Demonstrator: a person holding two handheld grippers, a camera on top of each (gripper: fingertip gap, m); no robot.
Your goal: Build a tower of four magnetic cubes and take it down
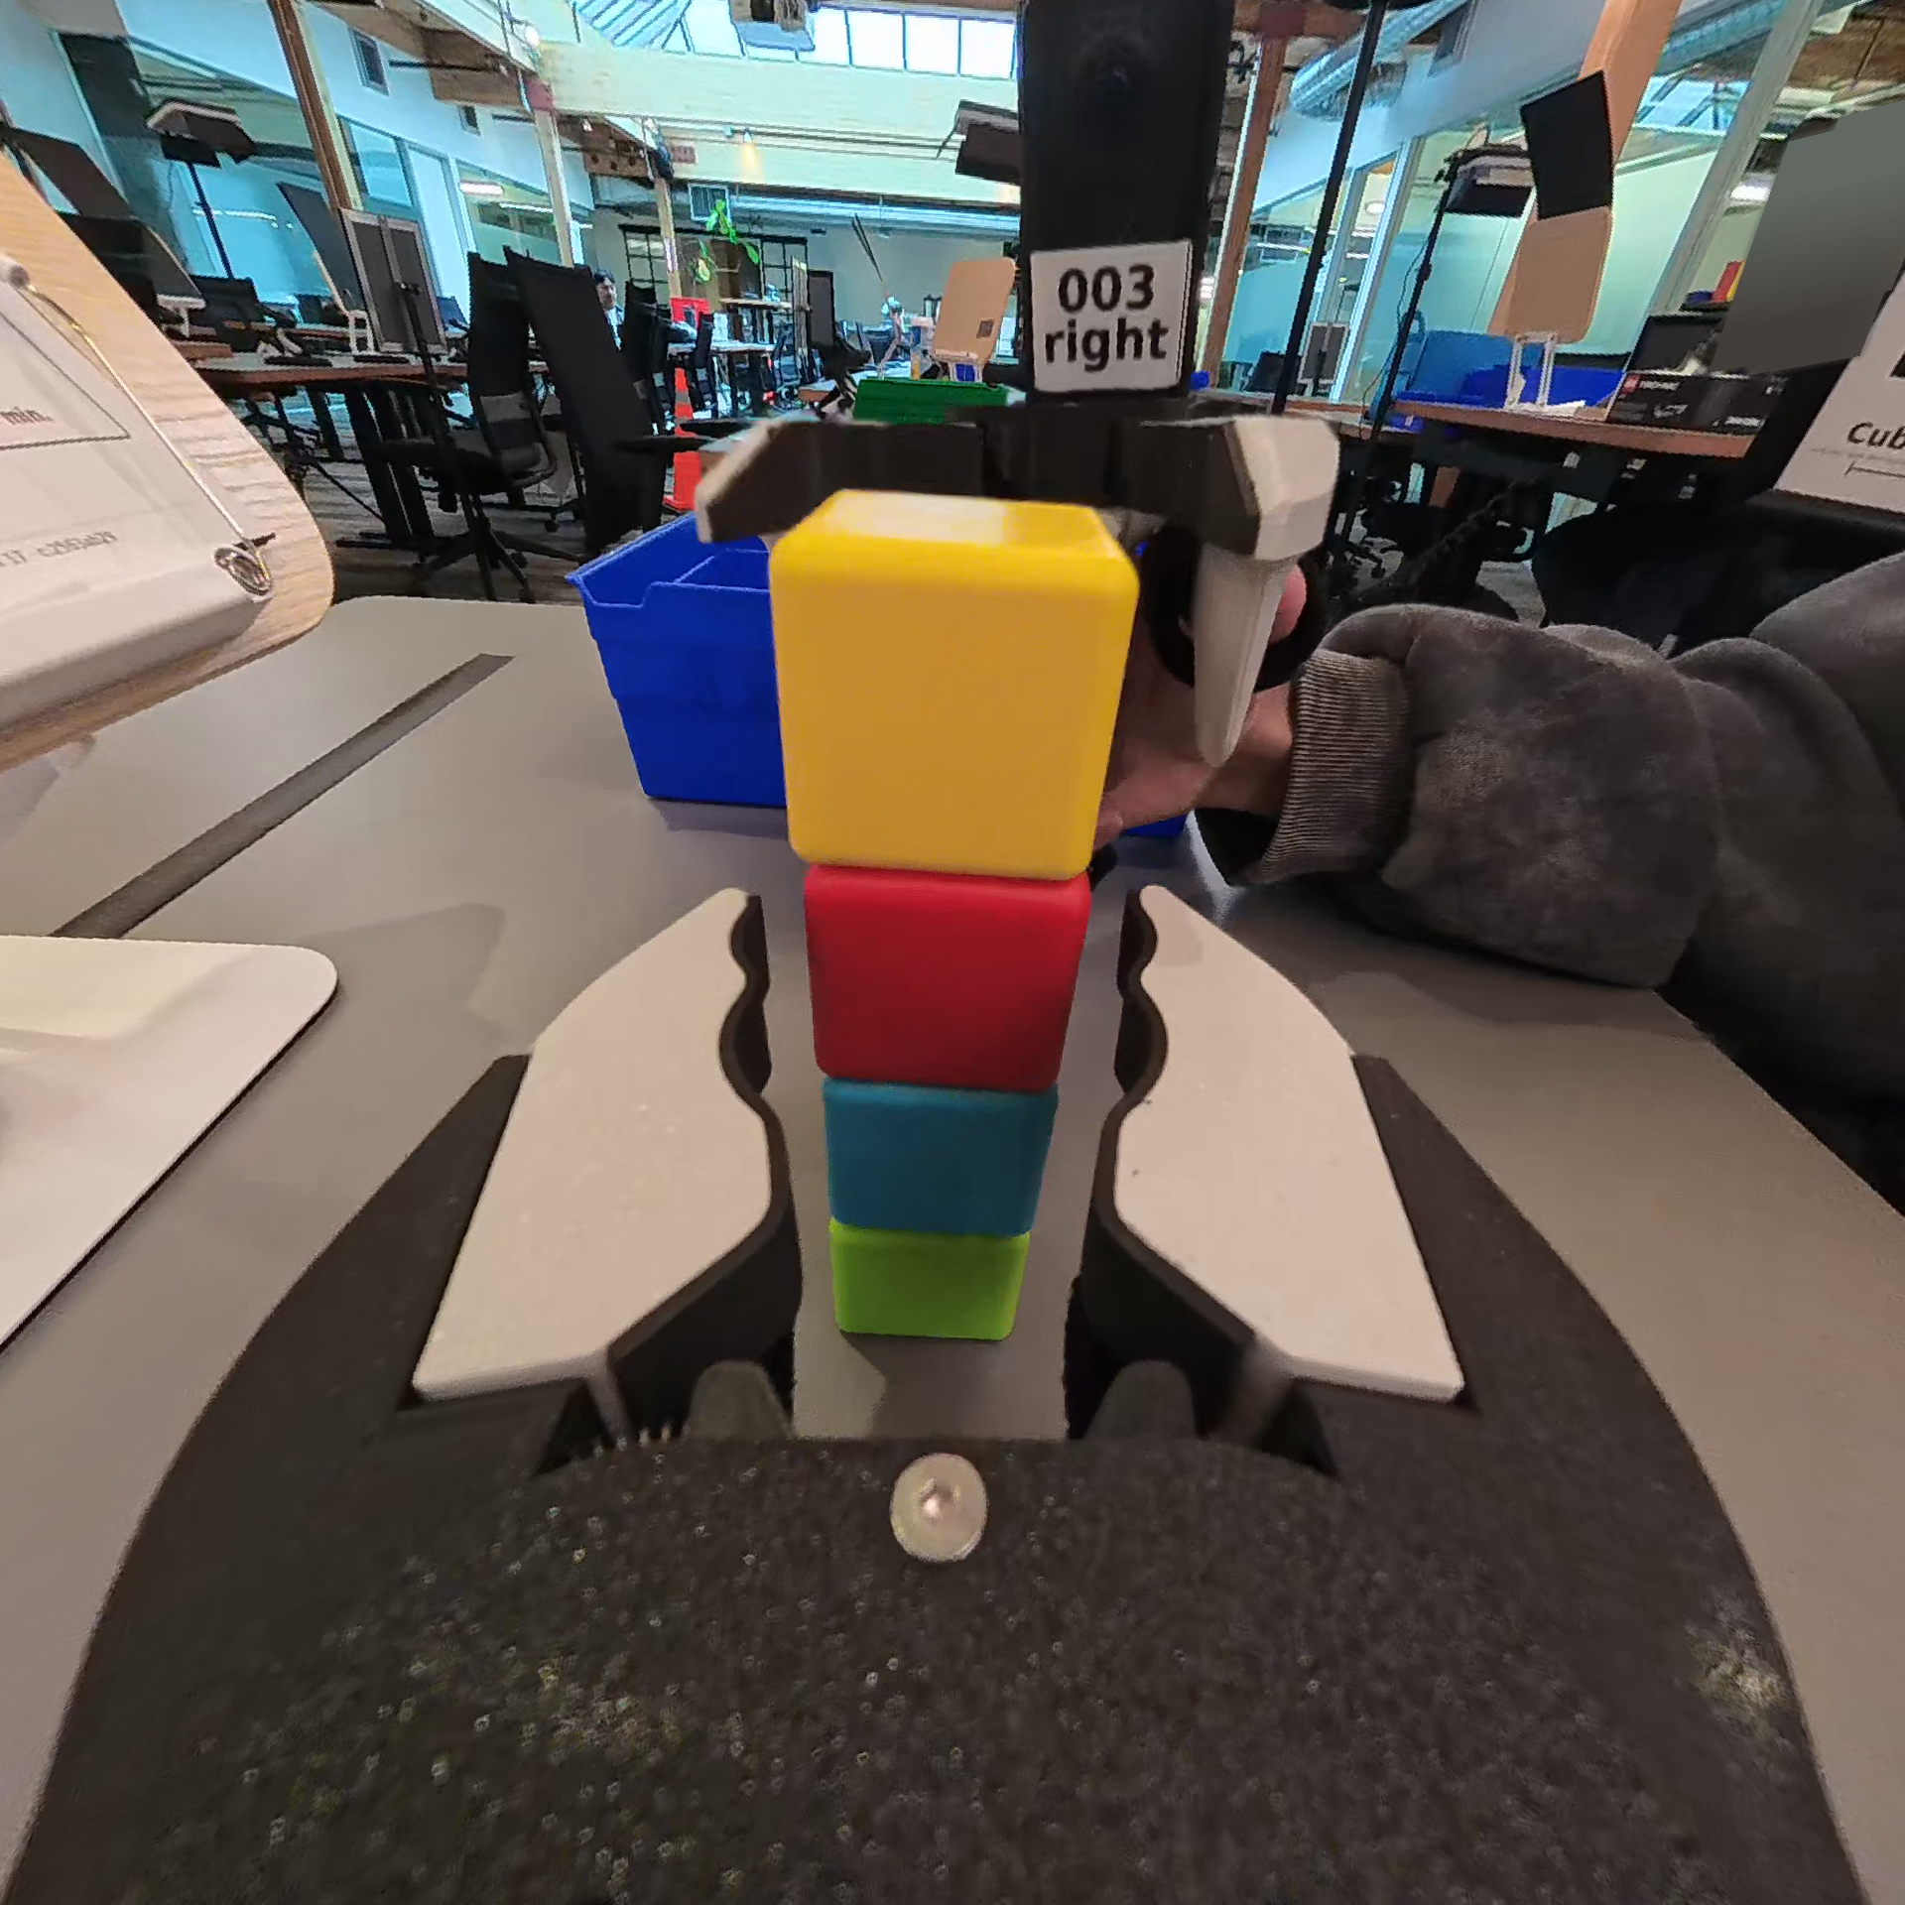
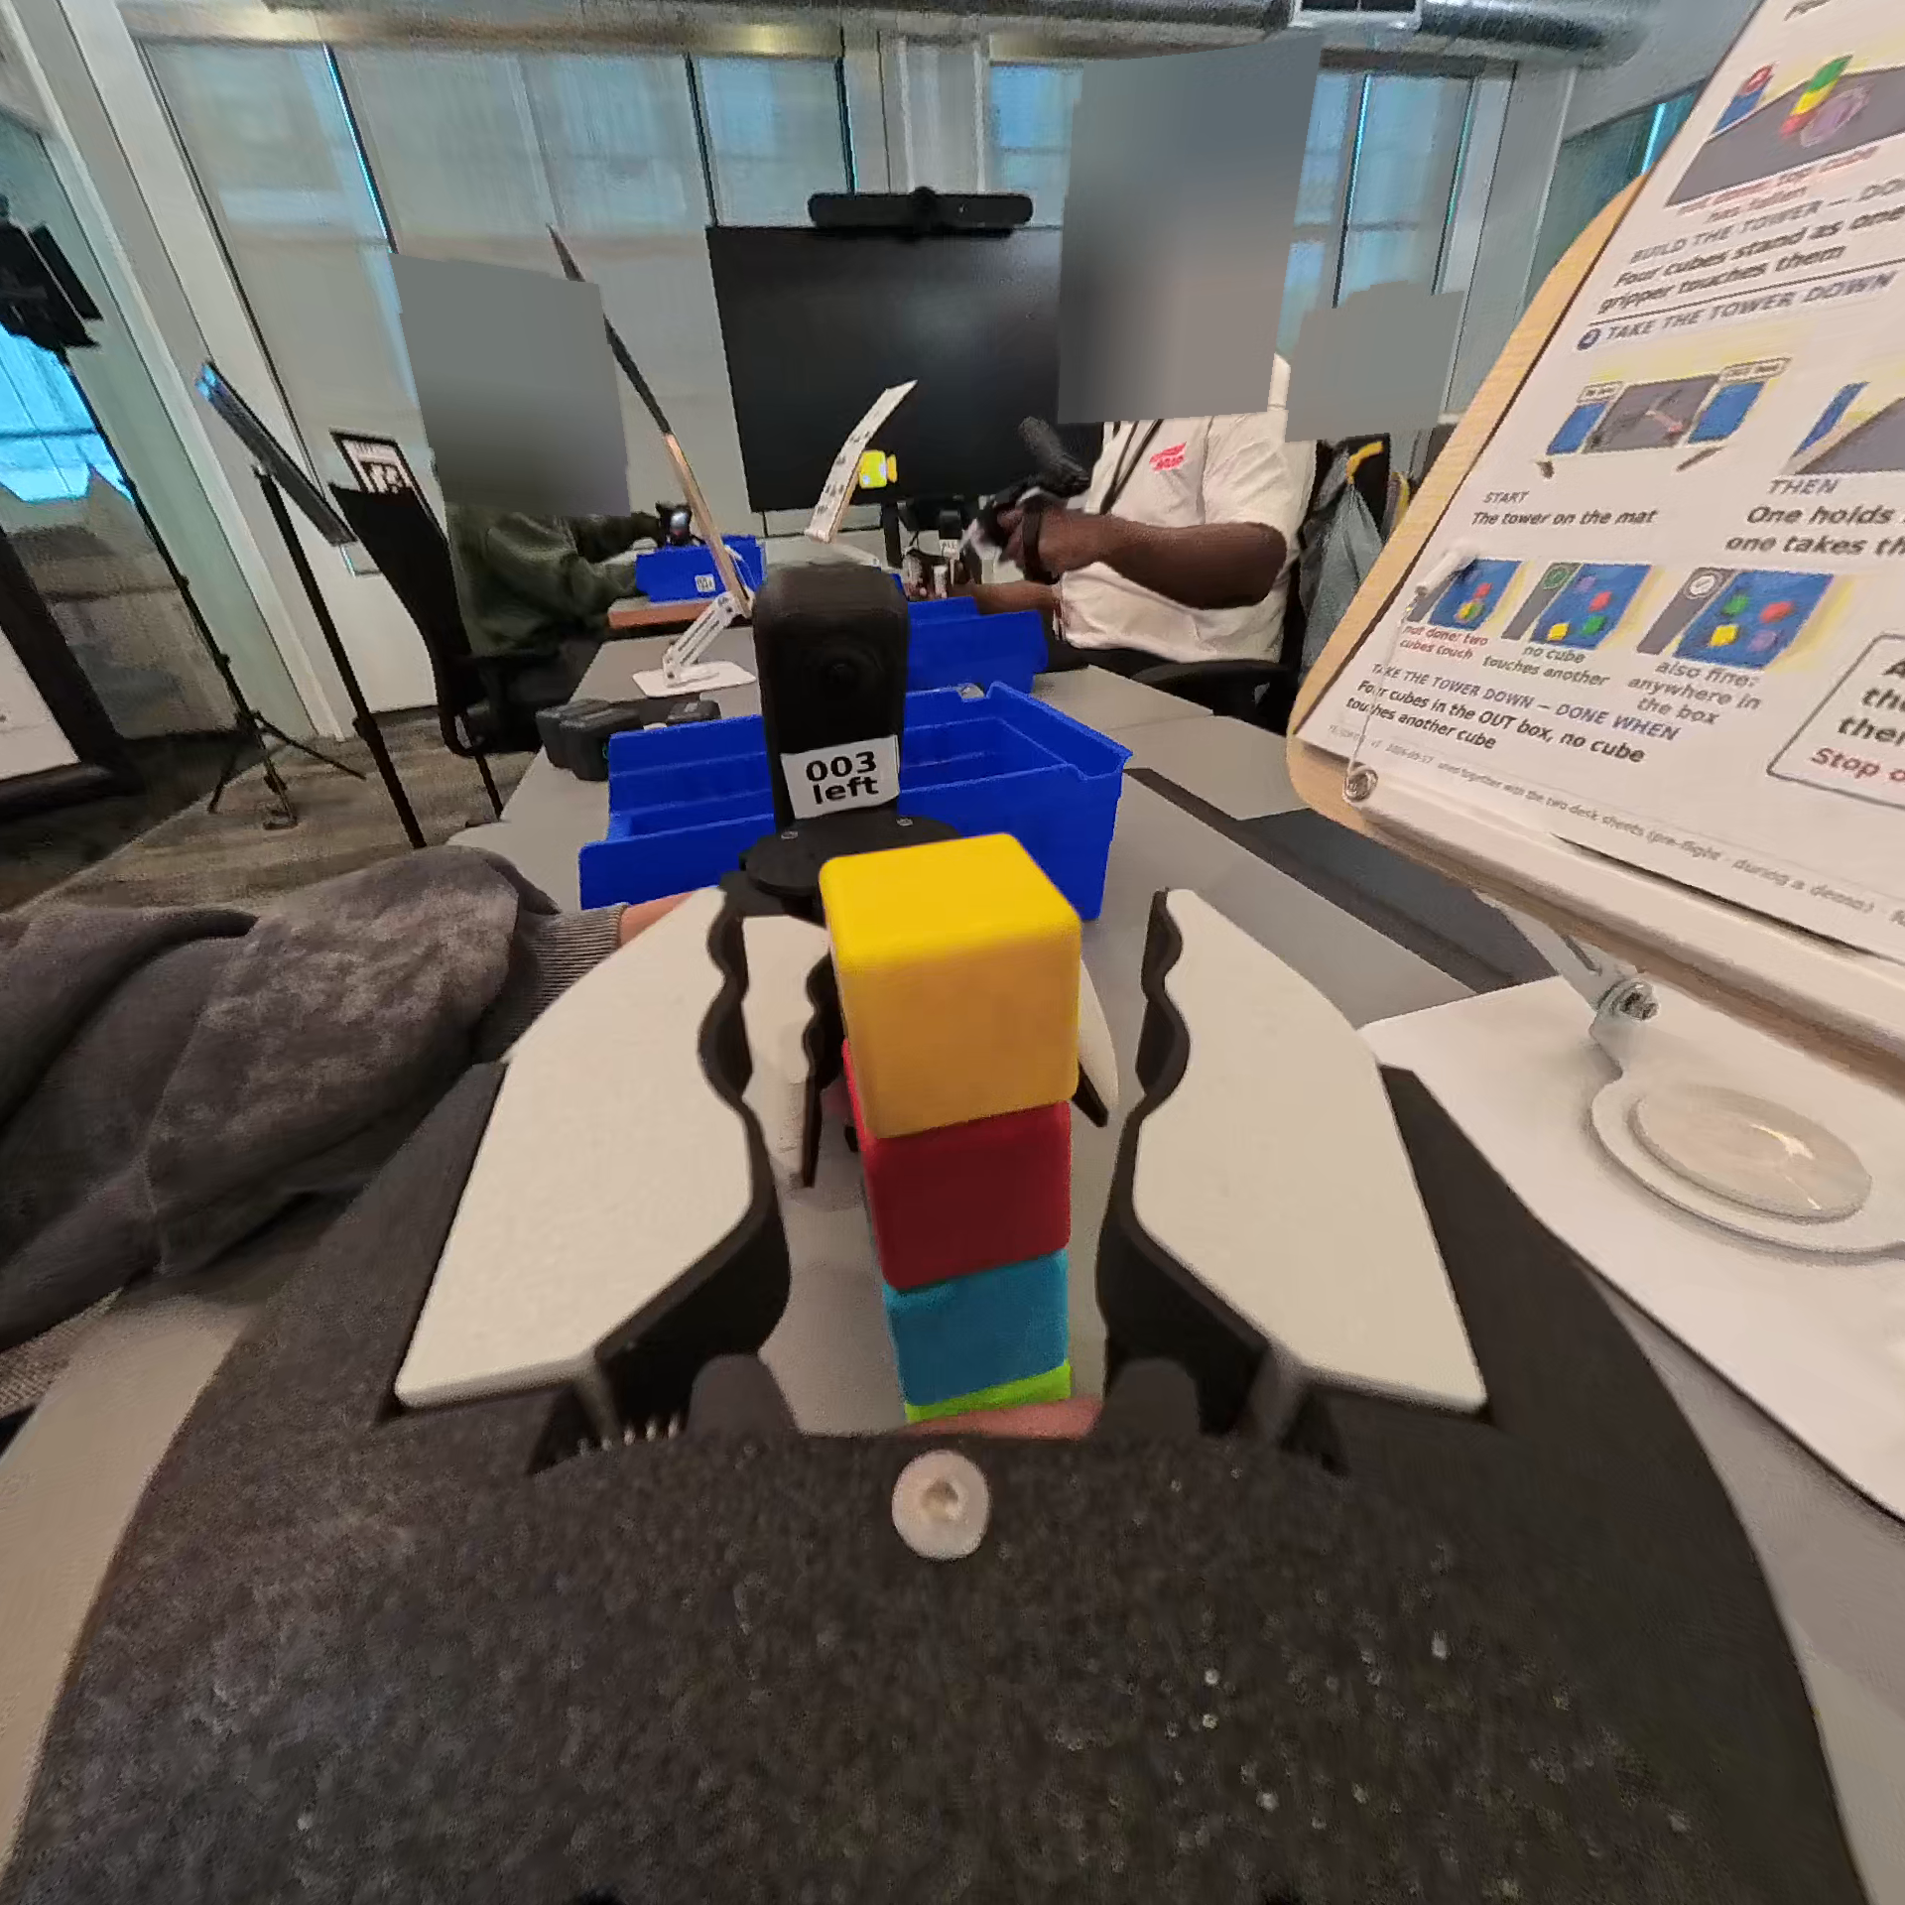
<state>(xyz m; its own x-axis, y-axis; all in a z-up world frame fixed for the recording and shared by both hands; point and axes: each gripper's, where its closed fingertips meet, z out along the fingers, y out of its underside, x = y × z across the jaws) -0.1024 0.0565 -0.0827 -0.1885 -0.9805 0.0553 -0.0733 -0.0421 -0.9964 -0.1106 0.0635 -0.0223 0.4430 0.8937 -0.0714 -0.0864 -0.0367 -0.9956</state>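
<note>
Both grippers' fingers (image 1: 660,1124) spread wide, gaps either side of the four-cube tower (image 1: 943,928)

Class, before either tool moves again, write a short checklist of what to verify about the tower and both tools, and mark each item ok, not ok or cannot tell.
1. Four cubes stacked, yellow cube over red cube, teal cube, green cube: ok.
2. Tower straight: not ok; in the right wrist view it leans a little.
3. Left tool open, fingers either side of the tower, not touching: ok.
4. Right tool open around the tower: ok.
5. Blue bin in place behind the tower: ok.
6. Green cube flat on the table: cannot tell.
</note>
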